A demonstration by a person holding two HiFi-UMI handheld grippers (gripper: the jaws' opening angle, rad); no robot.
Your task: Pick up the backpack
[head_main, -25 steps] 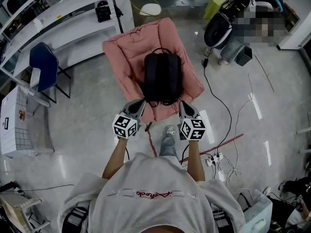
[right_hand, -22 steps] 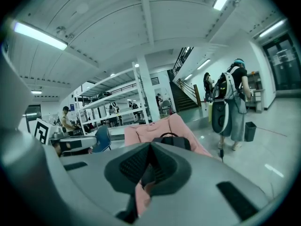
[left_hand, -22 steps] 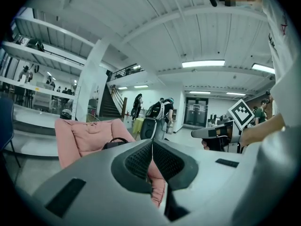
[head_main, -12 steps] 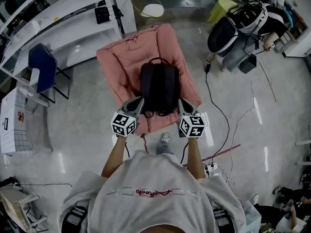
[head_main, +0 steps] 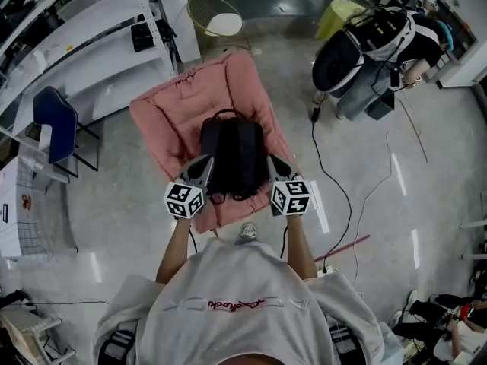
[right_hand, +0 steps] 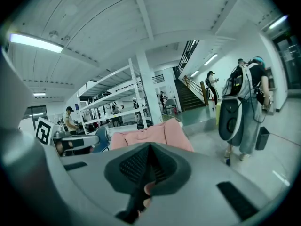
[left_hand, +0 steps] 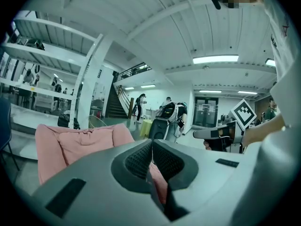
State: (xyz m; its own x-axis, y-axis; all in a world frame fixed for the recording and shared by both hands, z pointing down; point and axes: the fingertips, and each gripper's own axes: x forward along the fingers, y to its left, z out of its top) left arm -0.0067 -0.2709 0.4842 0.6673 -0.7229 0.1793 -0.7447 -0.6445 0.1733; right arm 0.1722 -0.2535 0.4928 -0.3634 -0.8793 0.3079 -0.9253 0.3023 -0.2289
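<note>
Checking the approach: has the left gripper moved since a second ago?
Yes. The left gripper went forward, from short of the backpack to alongside its left side.

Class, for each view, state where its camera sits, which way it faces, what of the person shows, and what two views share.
Head view: on the head, facing steeply down at the backpack on the pink cushion; shoulders, forearms, left gripper, right gripper show.
Left gripper view: on that gripper, facing along its shut jaws; right forearm shows.
Right gripper view: likewise; the left gripper shows.
Both gripper views share the pink cushion.
</note>
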